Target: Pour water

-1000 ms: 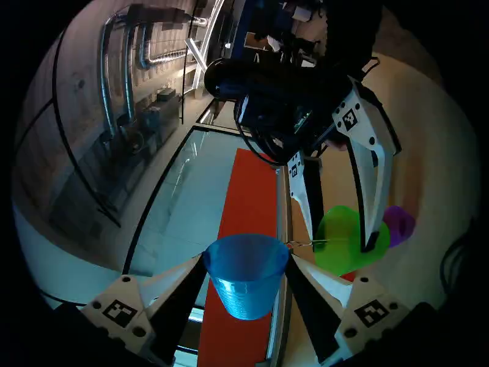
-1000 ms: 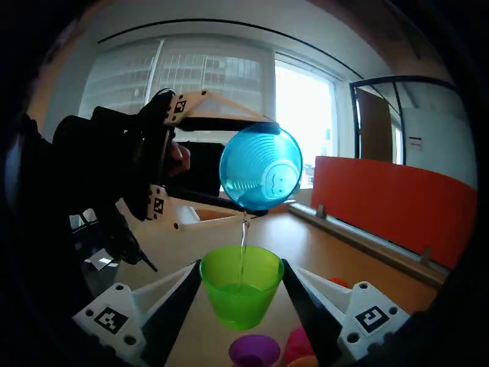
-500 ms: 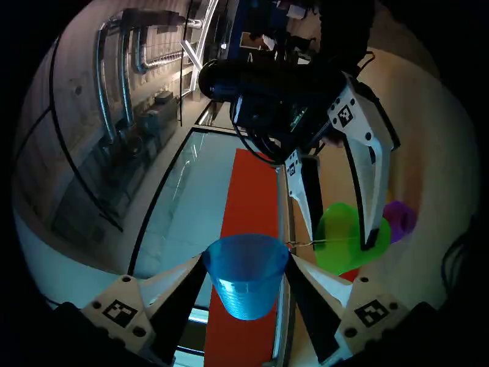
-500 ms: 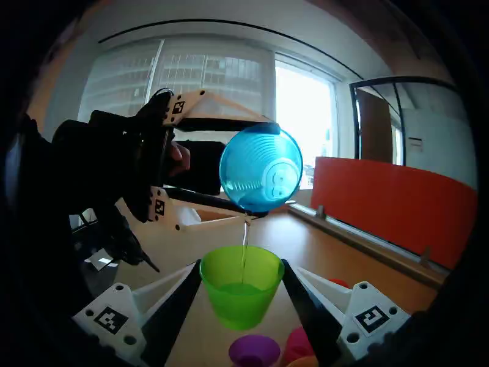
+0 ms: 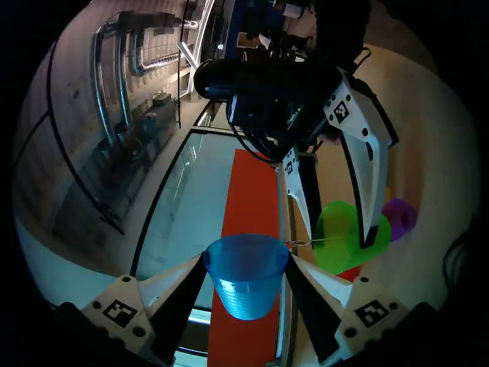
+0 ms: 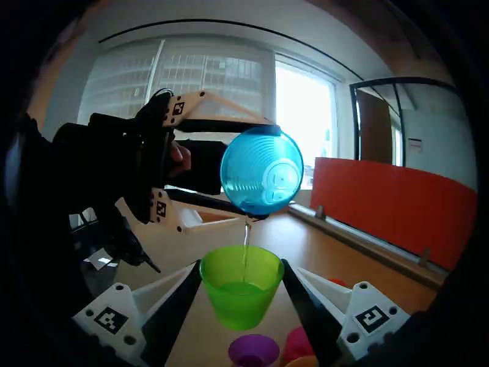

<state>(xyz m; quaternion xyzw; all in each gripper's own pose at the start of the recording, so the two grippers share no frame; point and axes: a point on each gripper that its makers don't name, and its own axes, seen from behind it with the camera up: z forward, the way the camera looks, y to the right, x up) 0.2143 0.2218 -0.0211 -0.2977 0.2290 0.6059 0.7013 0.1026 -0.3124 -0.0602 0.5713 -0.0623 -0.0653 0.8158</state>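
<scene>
My left gripper is shut on a blue cup and holds it tipped on its side. In the right gripper view that blue cup shows its open mouth above the green cup, and a thin stream of water falls from its rim into the green cup. My right gripper is shut on the green cup, which stands upright with water in its lower part. In the left gripper view the green cup sits between the right gripper's white fingers.
A purple cup and a pink one stand on the wooden table just below the green cup. An orange partition runs along the table's far right edge. A hand holds the left gripper.
The blue cup has tipped very slightly further and shifted a little right. Water keeps running, and the level in the green cup has risen a little.
</scene>
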